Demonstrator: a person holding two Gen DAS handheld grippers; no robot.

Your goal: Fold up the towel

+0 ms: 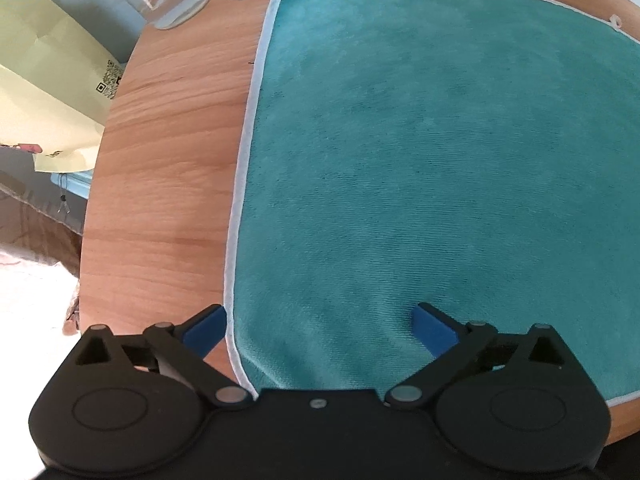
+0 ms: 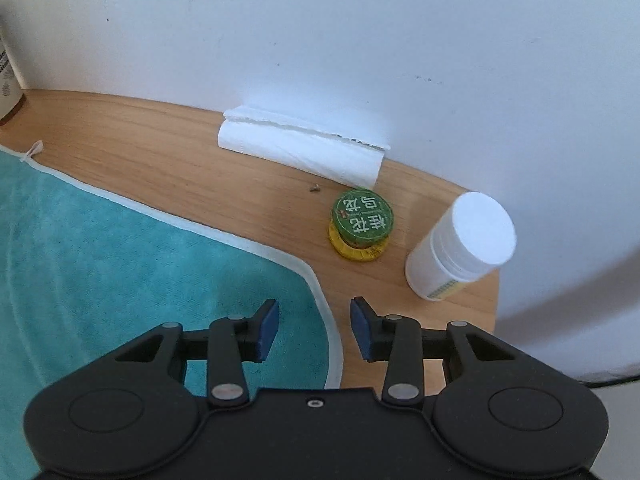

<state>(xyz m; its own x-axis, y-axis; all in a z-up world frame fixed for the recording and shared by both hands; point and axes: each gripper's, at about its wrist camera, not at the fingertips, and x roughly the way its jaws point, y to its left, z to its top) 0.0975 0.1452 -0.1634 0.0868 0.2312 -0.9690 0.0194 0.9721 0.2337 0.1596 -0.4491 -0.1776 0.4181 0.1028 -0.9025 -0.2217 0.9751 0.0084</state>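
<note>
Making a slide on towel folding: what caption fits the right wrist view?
Right gripper, jaws open, straddles the teal towel edge on a wooden table.

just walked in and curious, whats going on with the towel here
A person holds a gripper in each hand over a teal towel that lies flat and unfolded on a wooden table. The left gripper is open, its fingers straddling the towel's near left edge. The right gripper is also open, astride the towel's right corner. Neither has gripped the cloth, so folding has not started. A tissue roll, a green-lidded jar and a white bottle stand nearby.
</note>
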